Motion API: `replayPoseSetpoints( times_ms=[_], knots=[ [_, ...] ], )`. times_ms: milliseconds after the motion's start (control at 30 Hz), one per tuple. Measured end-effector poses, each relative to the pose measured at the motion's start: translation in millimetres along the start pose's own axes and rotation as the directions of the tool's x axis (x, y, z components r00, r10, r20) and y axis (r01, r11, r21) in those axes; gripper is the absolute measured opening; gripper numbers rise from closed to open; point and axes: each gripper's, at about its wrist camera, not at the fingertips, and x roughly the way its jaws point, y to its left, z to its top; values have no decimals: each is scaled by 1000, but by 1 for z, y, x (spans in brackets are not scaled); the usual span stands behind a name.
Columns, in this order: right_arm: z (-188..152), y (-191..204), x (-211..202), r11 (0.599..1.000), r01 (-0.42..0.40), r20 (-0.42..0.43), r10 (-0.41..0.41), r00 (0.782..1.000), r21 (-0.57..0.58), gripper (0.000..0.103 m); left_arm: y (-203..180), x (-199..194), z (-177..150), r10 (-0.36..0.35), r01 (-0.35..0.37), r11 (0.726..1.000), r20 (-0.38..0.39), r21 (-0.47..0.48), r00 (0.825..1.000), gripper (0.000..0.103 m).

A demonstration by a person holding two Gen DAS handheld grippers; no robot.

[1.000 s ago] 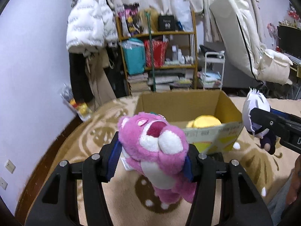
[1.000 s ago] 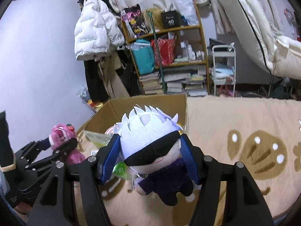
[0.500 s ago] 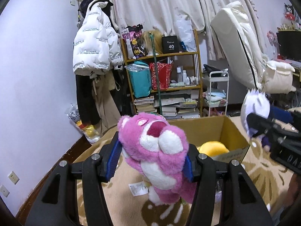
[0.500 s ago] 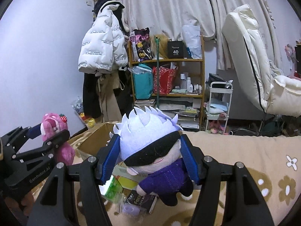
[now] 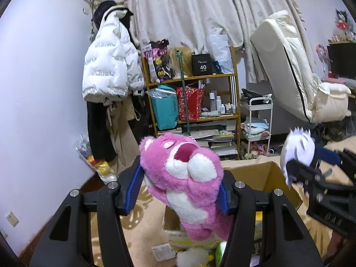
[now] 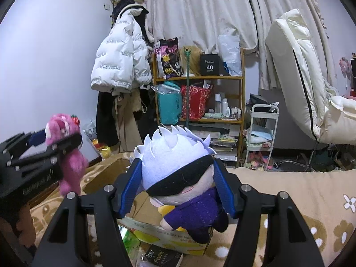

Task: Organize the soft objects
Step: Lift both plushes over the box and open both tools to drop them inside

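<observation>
Left gripper (image 5: 181,191) pinched pink bear plush (image 5: 187,182) by head, above cardboard box (image 5: 255,175). Right gripper (image 6: 176,188) pinched white-haired doll (image 6: 180,173) by head, held aloft. Risks: soft heads compressing, plush slipping out; both grippers close, collision likely over box.

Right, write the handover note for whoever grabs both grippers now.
Left gripper: shut on the pink bear, held in the air.
Right gripper: shut on the white-haired doll, also in the air.
Cardboard box sits open on the beige rug, below and just beyond both toys; something yellow lies inside.
Done: both toys picked up.
Left: neither toy is put away yet.
</observation>
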Motion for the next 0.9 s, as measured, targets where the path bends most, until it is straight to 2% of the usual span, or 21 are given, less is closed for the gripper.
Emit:
replayPoseSetpoints(
  times_ms=[100,600,833,900],
  knots=[
    [-2,-1,7,1000,-9,-14,9,1000,-6,68,3,11,1,-7,7,1000,-14,-27,1000,55],
    [-1,-11,29,999,-43,-26,43,999,15,69,3,39,-19,-16,15,1000,-62,-10,998,57],
    [-5,-13,35,998,-57,-58,58,997,20,71,-2,54,-26,-81,82,997,-136,-2,987,58],
    [-7,-13,37,998,-56,-74,57,996,17,71,-6,54,-28,-82,84,996,-135,10,987,59]
  ],
)
